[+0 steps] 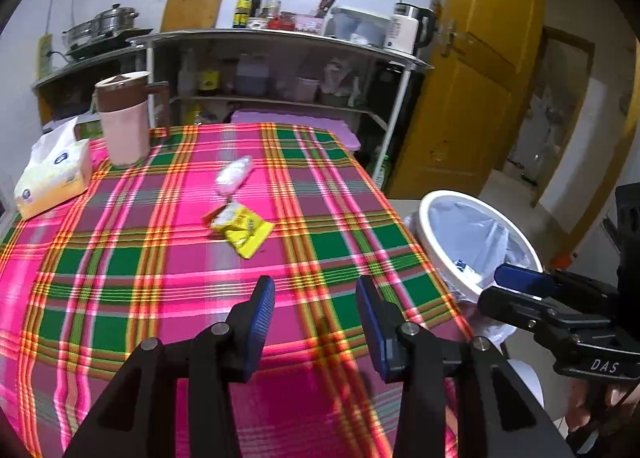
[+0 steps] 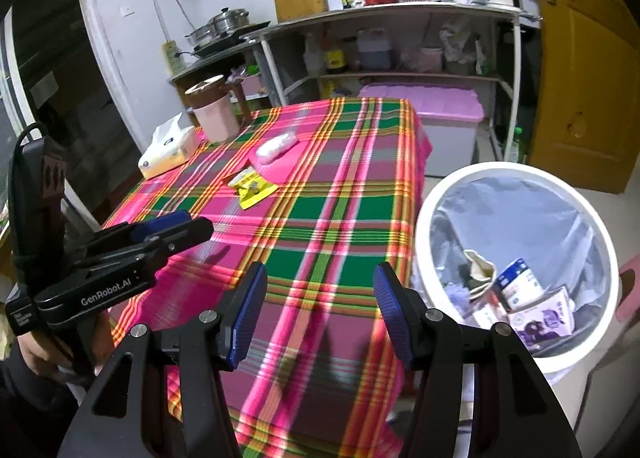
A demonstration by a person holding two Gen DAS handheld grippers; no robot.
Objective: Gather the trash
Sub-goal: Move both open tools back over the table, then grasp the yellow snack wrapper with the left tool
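On the far left of the pink, green and orange plaid tablecloth (image 1: pixel 120 258) lies a white-and-yellow soft pack of tissues (image 1: pixel 52 177), and just beside it stands a pale pink jug with a brown lid (image 1: pixel 124 117). Near the middle of the cloth lie a crumpled clear plastic wrapper (image 1: pixel 234 175) and, touching its near end, a yellow snack packet (image 1: pixel 242 227); both are well apart from either tool. The left gripper (image 1: pixel 316 322) hangs over the near part of the cloth, its blue pads spread with nothing between them. The right gripper (image 2: pixel 320 310) hangs near the table's right edge, jaws spread wider and empty. Right of the table stands a round white bin lined with a grey plastic bag (image 2: pixel 520 173), which holds paper cartons and other scraps.
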